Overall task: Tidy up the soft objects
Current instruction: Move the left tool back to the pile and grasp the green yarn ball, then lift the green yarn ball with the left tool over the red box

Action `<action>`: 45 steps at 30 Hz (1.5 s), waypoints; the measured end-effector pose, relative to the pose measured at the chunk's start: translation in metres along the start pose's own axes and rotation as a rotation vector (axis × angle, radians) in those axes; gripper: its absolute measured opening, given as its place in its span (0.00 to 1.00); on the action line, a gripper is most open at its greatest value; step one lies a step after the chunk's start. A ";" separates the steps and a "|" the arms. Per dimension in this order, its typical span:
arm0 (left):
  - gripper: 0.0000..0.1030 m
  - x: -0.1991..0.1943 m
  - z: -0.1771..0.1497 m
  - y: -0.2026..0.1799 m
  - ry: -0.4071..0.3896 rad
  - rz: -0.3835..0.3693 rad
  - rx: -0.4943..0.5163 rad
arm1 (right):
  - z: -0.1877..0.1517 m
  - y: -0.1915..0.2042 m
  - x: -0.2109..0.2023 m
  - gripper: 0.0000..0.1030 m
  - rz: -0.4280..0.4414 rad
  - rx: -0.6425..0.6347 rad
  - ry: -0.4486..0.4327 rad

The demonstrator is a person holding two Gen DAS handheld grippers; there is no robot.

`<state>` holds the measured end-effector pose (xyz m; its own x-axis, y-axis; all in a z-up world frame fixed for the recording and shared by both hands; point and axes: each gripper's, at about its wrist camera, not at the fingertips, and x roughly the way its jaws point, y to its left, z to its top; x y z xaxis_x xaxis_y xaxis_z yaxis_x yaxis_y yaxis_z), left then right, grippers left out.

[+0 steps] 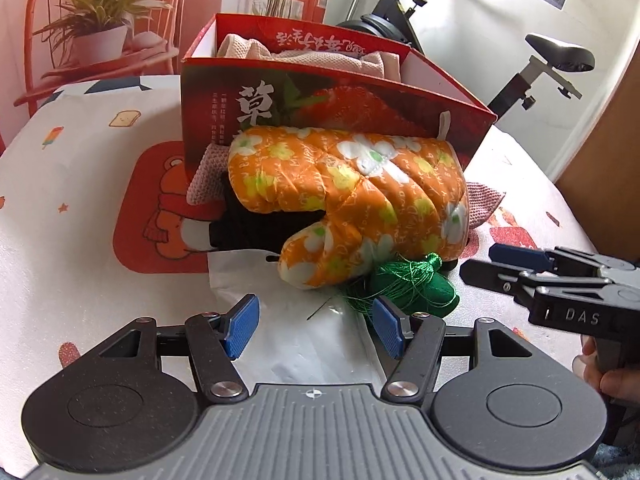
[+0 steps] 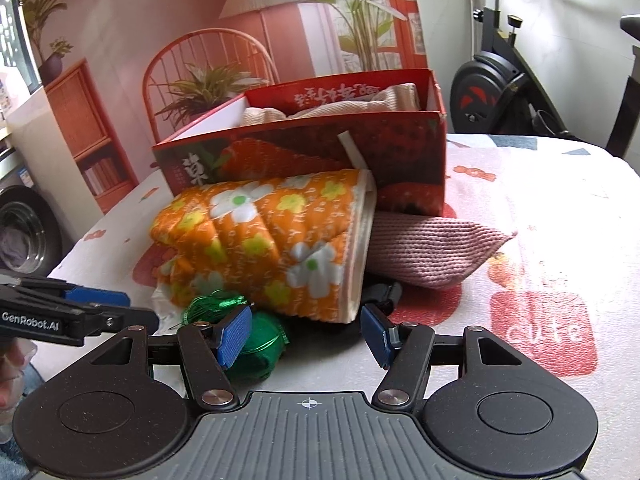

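Here both tools sit low over the bench, empty. The left tool has its blue pads spread apart over a white plastic bag; the right tool is likewise spread, its left pad just beside a green tassel pouch.

Outward, at twelve o'clock of both tools, lies the orange floral oven mitt, thumb toward the left tool, cuff toward the right, leaning on the red strawberry box. The box already holds a pale knit cloth.

The step in hand looks like taking the mitt for the box. A good grasp probably bites the padded thumb or the cuff edge rather than the bulky middle, which may be wider than the spread pads. It should then rise well above the near wall before going in.

In the way: the green pouch's loose threads lie against the mitt's thumb and could snag. A pink knit cloth is tucked under the mitt at two o'clock, and something black lies beneath; either may drag along. The bag could slide.
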<state>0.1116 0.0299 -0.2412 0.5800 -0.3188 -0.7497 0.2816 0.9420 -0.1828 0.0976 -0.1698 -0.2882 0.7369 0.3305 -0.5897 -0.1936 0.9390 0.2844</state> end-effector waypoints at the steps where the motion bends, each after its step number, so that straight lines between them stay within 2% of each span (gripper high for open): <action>1: 0.63 -0.001 -0.001 0.000 -0.006 -0.002 -0.004 | -0.001 0.001 0.000 0.56 0.006 -0.003 0.000; 7: 0.62 -0.005 -0.001 0.002 -0.029 -0.056 -0.036 | -0.010 0.000 0.001 0.56 0.013 -0.006 0.027; 14: 0.61 0.007 0.009 -0.009 0.010 -0.140 -0.034 | -0.013 0.009 0.005 0.56 0.039 -0.065 0.041; 17: 0.49 0.017 0.012 -0.016 0.033 -0.185 -0.027 | -0.015 0.015 0.009 0.55 0.049 -0.100 0.049; 25: 0.46 0.045 0.015 -0.025 0.083 -0.231 -0.052 | -0.018 0.020 0.020 0.49 0.096 -0.142 0.060; 39: 0.46 0.052 0.013 -0.020 0.068 -0.231 -0.095 | -0.021 0.020 0.034 0.44 0.149 -0.126 0.055; 45: 0.46 0.043 0.015 -0.034 0.050 -0.209 -0.009 | -0.020 0.019 0.028 0.43 0.154 -0.115 0.056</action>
<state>0.1382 -0.0178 -0.2583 0.4707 -0.5016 -0.7258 0.3844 0.8571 -0.3430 0.1012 -0.1411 -0.3145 0.6565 0.4730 -0.5876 -0.3763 0.8805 0.2884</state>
